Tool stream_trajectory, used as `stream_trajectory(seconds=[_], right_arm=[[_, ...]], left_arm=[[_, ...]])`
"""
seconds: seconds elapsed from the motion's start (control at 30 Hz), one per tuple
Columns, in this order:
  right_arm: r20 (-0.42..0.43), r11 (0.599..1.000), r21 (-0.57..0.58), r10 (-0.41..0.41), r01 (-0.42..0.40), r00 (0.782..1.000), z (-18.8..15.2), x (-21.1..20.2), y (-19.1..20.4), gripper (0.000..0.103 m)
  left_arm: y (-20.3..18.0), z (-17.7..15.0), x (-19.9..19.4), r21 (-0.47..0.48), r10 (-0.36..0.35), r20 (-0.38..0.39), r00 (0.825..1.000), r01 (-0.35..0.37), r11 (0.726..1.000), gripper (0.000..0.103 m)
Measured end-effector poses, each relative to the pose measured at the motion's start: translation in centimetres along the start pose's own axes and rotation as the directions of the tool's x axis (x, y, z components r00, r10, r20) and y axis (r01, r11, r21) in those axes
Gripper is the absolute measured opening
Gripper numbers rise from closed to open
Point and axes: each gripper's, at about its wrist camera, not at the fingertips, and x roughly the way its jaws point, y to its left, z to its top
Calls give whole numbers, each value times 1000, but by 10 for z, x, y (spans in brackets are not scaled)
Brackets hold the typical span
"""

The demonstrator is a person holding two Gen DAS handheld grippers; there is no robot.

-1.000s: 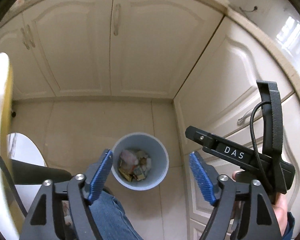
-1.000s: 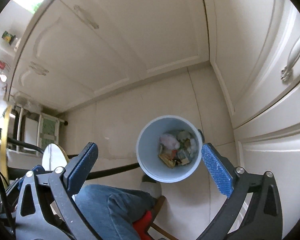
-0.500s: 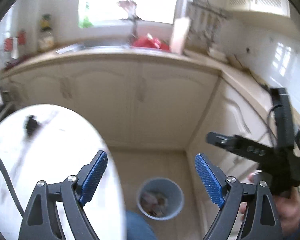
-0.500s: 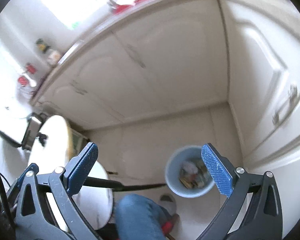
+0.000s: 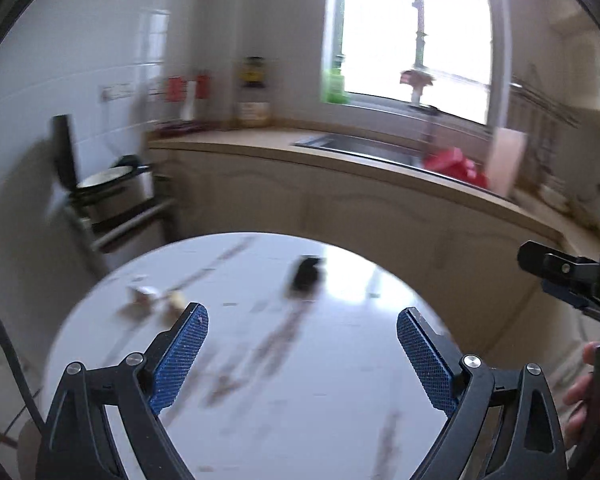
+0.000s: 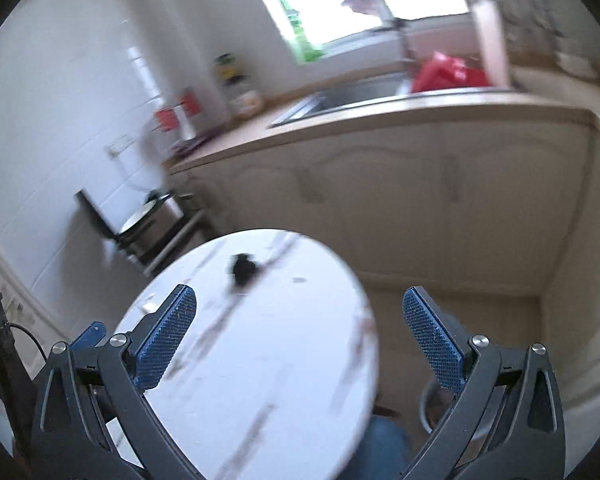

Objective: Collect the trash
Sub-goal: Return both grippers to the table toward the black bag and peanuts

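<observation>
Left wrist view showed the left gripper (image 5: 302, 344) above a round white marble table (image 5: 340, 420), its blue-padded jaws opening with nothing between them. Small pale scraps of trash (image 5: 146, 293) lay near the table's far left edge, a dark object (image 5: 305, 274) toward its far edge. Right wrist view showed the right gripper (image 6: 298, 332) spread wide and empty, and a grey bin (image 6: 430, 402) on the floor beside the table's right edge.
</observation>
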Motion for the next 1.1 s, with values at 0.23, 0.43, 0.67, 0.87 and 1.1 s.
stream_trajectory(seconds=[0.23, 0.43, 0.67, 0.87, 1.1], right_arm=[[-28, 982, -179, 53, -57, 998, -16, 33, 98, 103], [-49, 954, -297, 20, -33, 999, -28, 56, 144, 103], [-98, 952, -306, -41, 9, 994, -29, 89, 146, 103], [-173, 956, -286, -118, 65, 978, -25, 138, 121, 103], [-261, 956, -279, -163, 87, 952, -23, 201, 101, 103]], left_arm=[[30, -7, -33, -58, 145, 42, 989, -142, 988, 99], [50, -23, -28, -121, 185, 32, 982, -180, 976, 101], [68, -24, 17, -132, 173, -60, 983, -179, 975, 101], [75, -11, 82, -143, 126, -164, 978, -150, 978, 101], [92, 11, 171, -179, 115, -272, 955, -167, 970, 100]])
